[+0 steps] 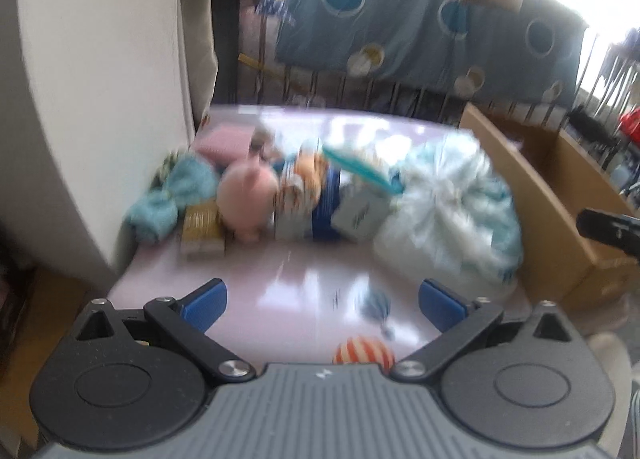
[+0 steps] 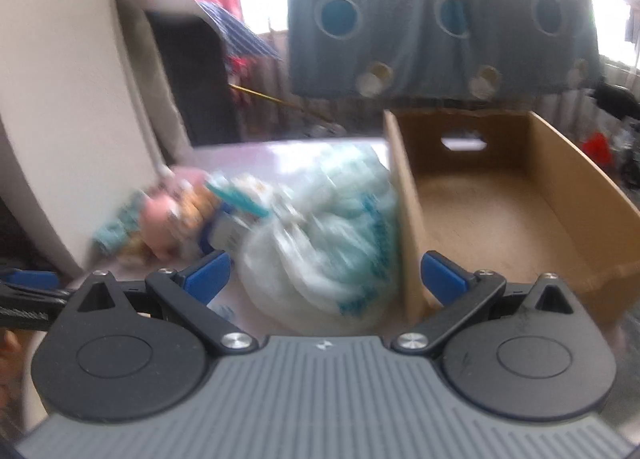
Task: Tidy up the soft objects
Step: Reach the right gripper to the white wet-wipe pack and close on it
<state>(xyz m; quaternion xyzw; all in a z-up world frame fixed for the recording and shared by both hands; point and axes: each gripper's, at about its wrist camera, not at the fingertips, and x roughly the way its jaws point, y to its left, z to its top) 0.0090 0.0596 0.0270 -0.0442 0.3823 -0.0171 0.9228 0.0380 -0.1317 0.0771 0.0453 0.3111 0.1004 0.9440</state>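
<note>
Hovering with jaws spread wide and holding nothing, the left gripper [image 1: 323, 305] and right gripper [image 2: 326, 275] are facing blurred soft toys [image 1: 256, 195] beside a cardboard box [image 2: 516, 203].

Black linkage arms with silver screws, blue fingertip pads [image 1: 206, 301], ribbed grey housing, apparently identical on both grippers.
</note>
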